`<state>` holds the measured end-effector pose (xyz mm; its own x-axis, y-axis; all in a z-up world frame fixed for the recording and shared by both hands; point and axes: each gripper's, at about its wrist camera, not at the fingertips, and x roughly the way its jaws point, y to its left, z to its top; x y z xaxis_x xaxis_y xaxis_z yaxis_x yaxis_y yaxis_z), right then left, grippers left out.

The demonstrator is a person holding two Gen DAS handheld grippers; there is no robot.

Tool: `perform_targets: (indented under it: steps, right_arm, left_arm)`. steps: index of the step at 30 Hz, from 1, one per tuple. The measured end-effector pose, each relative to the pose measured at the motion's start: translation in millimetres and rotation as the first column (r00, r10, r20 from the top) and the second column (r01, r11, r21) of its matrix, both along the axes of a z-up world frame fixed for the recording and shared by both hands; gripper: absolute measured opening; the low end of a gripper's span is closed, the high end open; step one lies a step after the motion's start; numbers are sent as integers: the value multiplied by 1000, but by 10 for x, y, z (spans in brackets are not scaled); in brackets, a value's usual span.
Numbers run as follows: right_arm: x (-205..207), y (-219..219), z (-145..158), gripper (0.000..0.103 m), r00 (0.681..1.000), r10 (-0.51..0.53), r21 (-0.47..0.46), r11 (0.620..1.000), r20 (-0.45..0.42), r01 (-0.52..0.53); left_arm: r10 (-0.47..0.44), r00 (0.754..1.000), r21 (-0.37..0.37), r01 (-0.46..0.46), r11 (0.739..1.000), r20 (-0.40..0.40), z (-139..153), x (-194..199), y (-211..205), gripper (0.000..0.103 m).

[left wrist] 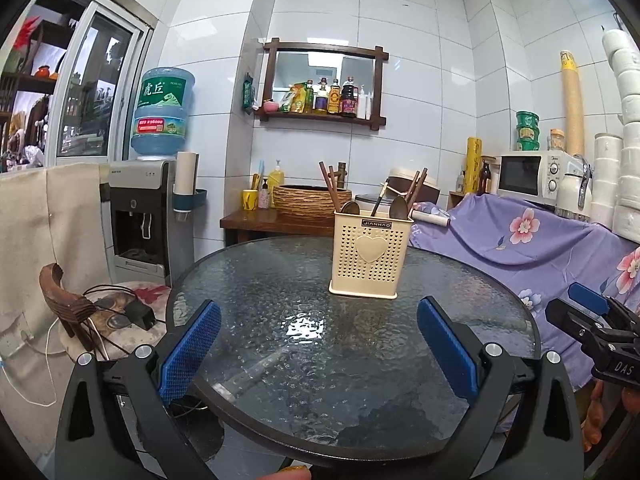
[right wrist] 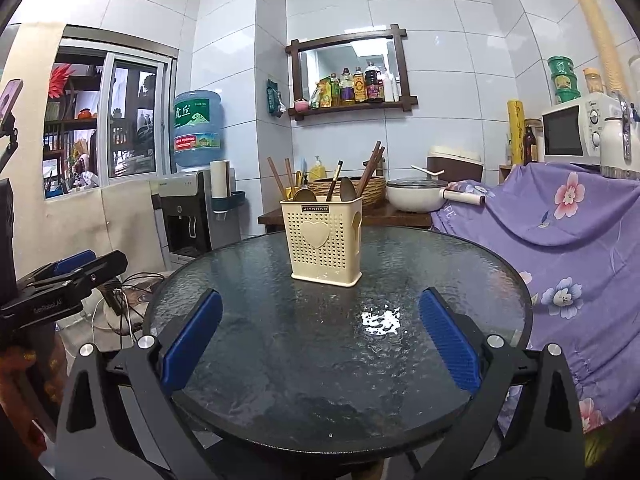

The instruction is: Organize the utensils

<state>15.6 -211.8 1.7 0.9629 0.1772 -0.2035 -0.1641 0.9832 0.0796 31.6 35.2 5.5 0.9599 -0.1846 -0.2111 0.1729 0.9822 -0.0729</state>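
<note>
A cream perforated utensil holder [left wrist: 370, 253] with a heart on its front stands upright toward the far side of the round glass table [left wrist: 280, 344]. It holds brown chopsticks [left wrist: 329, 188], spoons [left wrist: 398, 205] and a dark-handled utensil. It also shows in the right wrist view [right wrist: 325, 240]. My left gripper [left wrist: 320, 344] is open and empty, low over the table's near edge. My right gripper [right wrist: 320, 340] is open and empty, also at the near edge. Each gripper shows at the side of the other's view: the right one [left wrist: 592, 320], the left one [right wrist: 68, 280].
A stool with cables [left wrist: 116, 312] stands left of the table. A water dispenser [left wrist: 140, 216] is behind it. A purple floral cloth [left wrist: 532, 248] covers furniture on the right, with a microwave [left wrist: 528, 176] on top. A wooden side table with a basket [left wrist: 308, 200] stands behind.
</note>
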Motion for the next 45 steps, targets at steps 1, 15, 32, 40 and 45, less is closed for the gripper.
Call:
perform_targets:
  steps: [1,15,32,40,45]
  right_arm:
    - [5,4,2,97,1000,1,0,1000,-2,-1]
    - [62,18,-8,97,1000,12,0,1000,-11,-12]
    - [66,31,-22,97,1000,15,11,1000,-19,-15]
    - [72,26,-29,97,1000,16,10,1000,-19,-16]
    - [86,30,-40,97,999,17,13,1000,-27,-17]
  left_arm:
    - [0,1000,2,0,1000,2,4,-5,0,97]
    - [15,1000,9,-15,1000,8,27,1,-22,97]
    - [8,1000,11,-8,1000,3,20,5,-24,97]
    - [8,1000,8,-8,1000,4,26,7,-16,97]
    - [7,1000,6,-7,1000,-5,31,44,-21,97]
